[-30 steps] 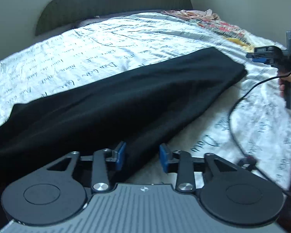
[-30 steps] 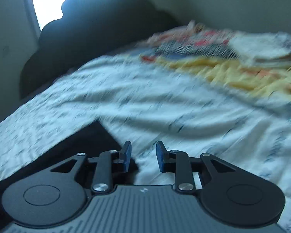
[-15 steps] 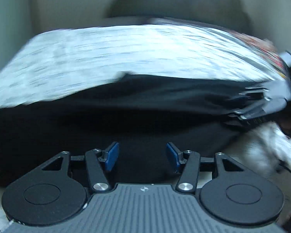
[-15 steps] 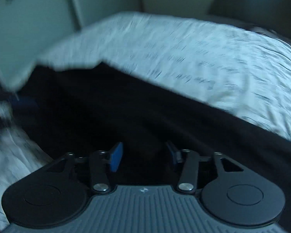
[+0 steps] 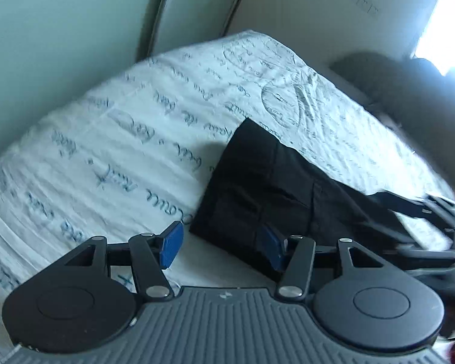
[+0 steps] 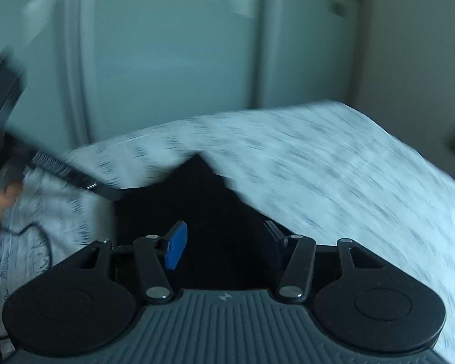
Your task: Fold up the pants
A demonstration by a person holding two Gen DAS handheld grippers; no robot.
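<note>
**Both grippers over the waistband end of the pants**

Your left gripper (image 5: 221, 247) hangs low over the bed (image 5: 112, 139) with its blue-padded fingers (image 5: 171, 244) spread wide and holding nothing; the near corner of the black pants (image 5: 257, 188) lies between and just beyond them. The pants rest flat on the bed, the squared end with stitched seams and a slit pocket towards you, the rest running off to the right. The bedcover is white, quilted and lightly wrinkled, printed with dark cursive script and round stamp motifs. Your right gripper (image 5: 430, 227) enters at the right edge of the left wrist view, blurred, over the far stretch of the pants.

In the right wrist view, your right gripper (image 6: 224, 244) is likewise wide open and empty above the dark cloth of the pants (image 6: 197, 200), whose pointed corner meets the blurred white cover. The left gripper (image 6: 75, 177) crosses at the left edge. Pale wardrobe doors (image 6: 173, 45) stand behind the bed; a dark padded headboard (image 5: 409, 97) and a bright window (image 5: 446, 30) close the far right of the left wrist view.
</note>
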